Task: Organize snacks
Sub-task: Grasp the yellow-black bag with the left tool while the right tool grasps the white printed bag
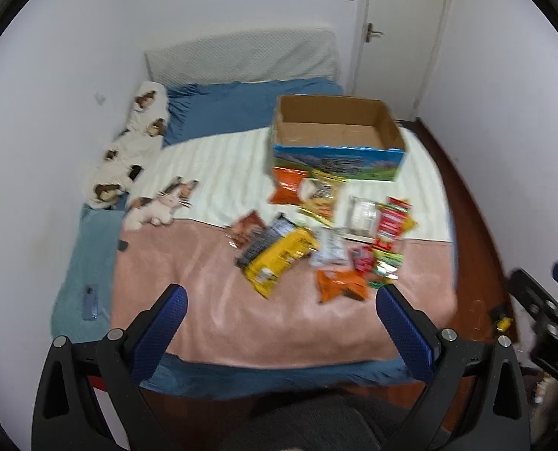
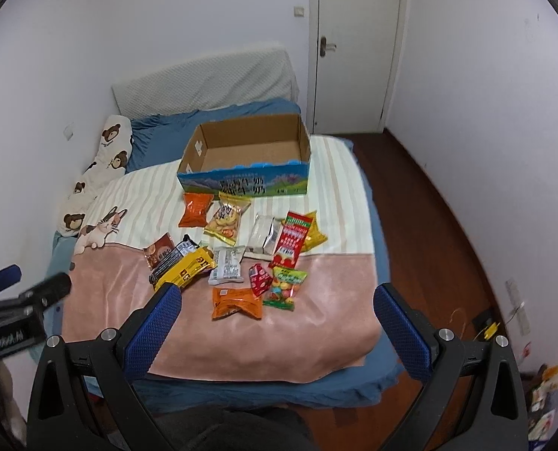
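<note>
Several snack packets lie scattered on the bed: an orange packet (image 2: 236, 302) nearest me, a yellow bag (image 2: 186, 271), a white packet (image 2: 226, 265), a red packet (image 2: 292, 239) and a candy bag (image 2: 284, 287). An open, empty cardboard box (image 2: 247, 158) with a blue printed side stands behind them; it also shows in the left wrist view (image 1: 337, 139). My left gripper (image 1: 280, 293) is open and empty above the bed's near end. My right gripper (image 2: 277, 293) is open and empty, just short of the orange packet.
A pink and striped blanket (image 2: 316, 323) covers the bed. A bear-print pillow (image 2: 108, 150) and a grey headboard cushion (image 2: 203, 79) lie at the far end. A phone (image 1: 90, 302) rests on the left edge. Wooden floor (image 2: 429, 225) and a white door (image 2: 354, 45) are on the right.
</note>
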Motion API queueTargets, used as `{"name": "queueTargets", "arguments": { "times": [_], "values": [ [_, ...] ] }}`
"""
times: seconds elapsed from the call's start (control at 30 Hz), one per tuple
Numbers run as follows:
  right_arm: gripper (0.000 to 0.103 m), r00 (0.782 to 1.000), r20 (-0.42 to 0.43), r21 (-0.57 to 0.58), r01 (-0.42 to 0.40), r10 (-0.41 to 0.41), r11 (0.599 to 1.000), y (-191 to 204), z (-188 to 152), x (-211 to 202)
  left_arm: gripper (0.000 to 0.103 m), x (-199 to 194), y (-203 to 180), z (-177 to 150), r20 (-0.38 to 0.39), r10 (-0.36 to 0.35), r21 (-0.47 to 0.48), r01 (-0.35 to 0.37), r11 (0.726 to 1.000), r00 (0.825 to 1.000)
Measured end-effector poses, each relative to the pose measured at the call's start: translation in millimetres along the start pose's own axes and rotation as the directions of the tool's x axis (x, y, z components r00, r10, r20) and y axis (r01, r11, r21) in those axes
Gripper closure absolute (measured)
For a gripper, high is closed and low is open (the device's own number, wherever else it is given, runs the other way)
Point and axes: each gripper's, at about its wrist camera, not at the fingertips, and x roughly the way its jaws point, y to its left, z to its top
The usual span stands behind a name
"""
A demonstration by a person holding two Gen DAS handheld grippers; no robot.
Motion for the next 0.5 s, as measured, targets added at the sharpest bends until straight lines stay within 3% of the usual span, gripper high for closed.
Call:
{"name": "queueTargets", "arguments": {
  "times": [0.1,0.2,0.37,0.5],
  "values": [
    [0.000,0.996,-0.076,0.041,-0.032,0.035,0.999,-1,-3,42,0.000,31,8,7,0.012,0.074,0.038,-0.074,0.997,0.997],
    [0.000,0.980,-0.180,0.110,-0.069,0.088,0.992,-2,-9,98,0.000,78,16,15,-0.005,0.142,0.108,-0.141,0.984,0.990],
    [0.000,0.937,-0.320,0.191,-0.083,0.142,0.978,5,-32,192,0.000,174,23,16,-0.116,0.187,0.257,-0.152,0.954,0.975],
    [0.000,0.888,-0.417,0.274,-0.080,0.193,0.958,12,-53,265,0.000,251,17,9,-0.221,0.214,0.391,-0.115,0.913,0.951]
  ]
}}
